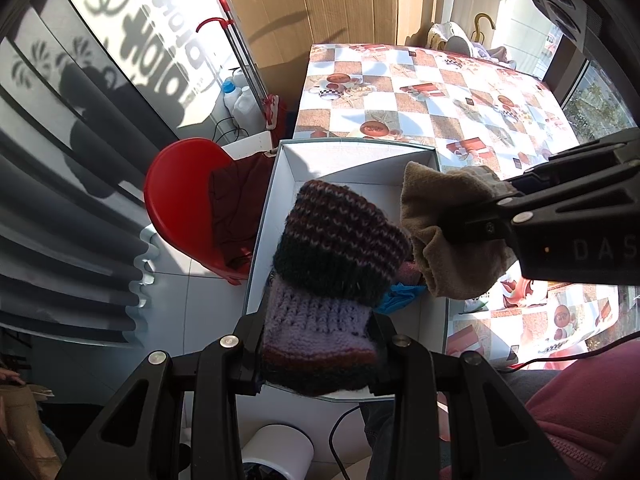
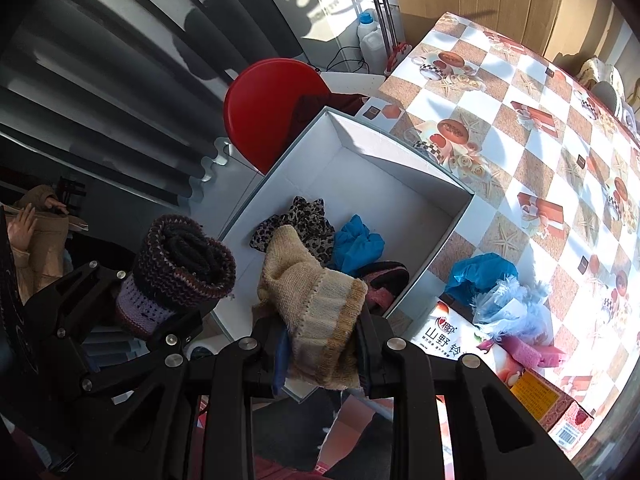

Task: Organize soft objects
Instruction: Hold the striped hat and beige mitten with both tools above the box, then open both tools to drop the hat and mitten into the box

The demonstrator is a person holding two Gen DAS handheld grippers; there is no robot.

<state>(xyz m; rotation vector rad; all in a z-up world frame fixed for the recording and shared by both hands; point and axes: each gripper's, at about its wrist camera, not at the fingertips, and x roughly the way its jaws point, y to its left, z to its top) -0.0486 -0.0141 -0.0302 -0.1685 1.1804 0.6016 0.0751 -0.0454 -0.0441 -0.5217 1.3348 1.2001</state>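
Left wrist view: steeply downward along its fingers (image 1: 248,344), close over the white box (image 1: 360,152). Right wrist view: likewise downward past its fingers (image 2: 366,332), close above the same box (image 2: 400,168). Shared: box, checkered tablecloth (image 1: 440,80), red chair (image 2: 272,84).

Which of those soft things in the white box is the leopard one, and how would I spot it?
Start at the white box on the checked table. Its small pile lies at the near end. The leopard scarf is there, beside the blue cloth: the only spotted, tan-and-black piece.
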